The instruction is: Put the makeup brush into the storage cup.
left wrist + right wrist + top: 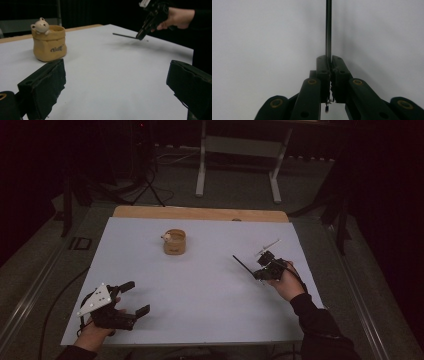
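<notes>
The left gripper (135, 300) sits at the near left of the table (210, 320), jaws wide apart and empty. Farther right, the right gripper (257, 271) is clamped on a thin dark rod (242, 264), seemingly light, stiff and slippery, best pinched near its end. Beyond stands a small tan pot (175, 243) with a bear figure; its lettering is unreadable.

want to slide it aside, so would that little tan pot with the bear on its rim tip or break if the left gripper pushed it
The pot looks squat with a broad base, so a low push would probably slide it on the smooth white table rather than tip it. It looks like glazed ceramic, so likely stiff and brittle. The bear on the rim seems the likeliest part to chip.
</notes>
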`<action>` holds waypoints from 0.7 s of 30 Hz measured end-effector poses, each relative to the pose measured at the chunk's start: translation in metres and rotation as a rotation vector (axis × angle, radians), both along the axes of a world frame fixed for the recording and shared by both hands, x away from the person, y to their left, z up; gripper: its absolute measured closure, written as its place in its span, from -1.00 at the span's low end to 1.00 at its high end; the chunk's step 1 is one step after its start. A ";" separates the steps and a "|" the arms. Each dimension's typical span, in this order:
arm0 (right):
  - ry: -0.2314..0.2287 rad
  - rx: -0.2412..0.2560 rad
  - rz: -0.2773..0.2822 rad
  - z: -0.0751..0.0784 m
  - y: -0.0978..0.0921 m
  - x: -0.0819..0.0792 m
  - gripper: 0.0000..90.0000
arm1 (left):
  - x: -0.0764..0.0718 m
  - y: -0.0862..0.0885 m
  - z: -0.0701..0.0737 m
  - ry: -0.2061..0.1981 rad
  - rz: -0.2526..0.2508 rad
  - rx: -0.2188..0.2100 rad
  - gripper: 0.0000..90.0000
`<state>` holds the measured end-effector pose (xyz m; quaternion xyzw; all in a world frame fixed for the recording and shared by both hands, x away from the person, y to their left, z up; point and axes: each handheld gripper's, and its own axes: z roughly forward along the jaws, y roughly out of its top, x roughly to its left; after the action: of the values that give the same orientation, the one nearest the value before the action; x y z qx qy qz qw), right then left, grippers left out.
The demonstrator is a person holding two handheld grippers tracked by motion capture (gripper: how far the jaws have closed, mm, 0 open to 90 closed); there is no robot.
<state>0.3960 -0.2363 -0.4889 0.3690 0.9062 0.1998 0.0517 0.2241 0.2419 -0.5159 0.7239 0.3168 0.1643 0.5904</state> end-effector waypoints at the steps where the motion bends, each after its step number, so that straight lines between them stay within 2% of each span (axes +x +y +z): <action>1: 0.003 0.002 0.003 0.001 0.000 0.000 0.91 | 0.000 -0.001 0.000 0.004 -0.003 0.007 -0.94; 7: 0.023 -0.004 0.036 0.005 0.004 -0.004 0.91 | 0.000 -0.007 0.001 0.024 -0.027 0.020 -0.92; 8: 0.028 -0.004 0.052 0.006 0.006 -0.007 0.91 | 0.000 -0.010 0.006 0.035 -0.013 -0.006 -0.92; 10: 0.037 -0.001 0.069 0.009 0.009 -0.009 0.91 | 0.002 -0.012 0.010 0.046 -0.006 -0.005 -0.93; 12: 0.040 0.002 0.092 0.011 0.012 -0.011 0.91 | 0.004 -0.014 0.013 0.070 -0.018 0.016 -0.93; 13: 0.042 0.008 0.092 0.012 0.014 -0.013 0.91 | 0.005 -0.015 0.015 0.082 -0.050 0.028 -0.92; 14: 0.050 0.007 0.103 0.013 0.016 -0.014 0.91 | 0.005 -0.017 0.016 0.072 -0.078 0.049 -0.95; 16: 0.059 0.007 0.120 0.013 0.020 -0.016 0.91 | 0.007 -0.025 0.018 0.076 -0.094 0.095 -0.97; 20: 0.073 0.016 0.144 0.013 0.030 -0.022 0.91 | 0.012 -0.038 0.022 0.071 -0.150 0.121 -0.97; 21: 0.081 0.021 0.148 0.013 0.032 -0.022 0.91 | 0.014 -0.041 0.023 0.068 -0.166 0.139 -0.96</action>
<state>0.3735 -0.2043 -0.4760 0.3095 0.9301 0.1976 -0.0037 0.2383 0.2006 -0.4929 0.7920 0.2633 0.1115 0.5394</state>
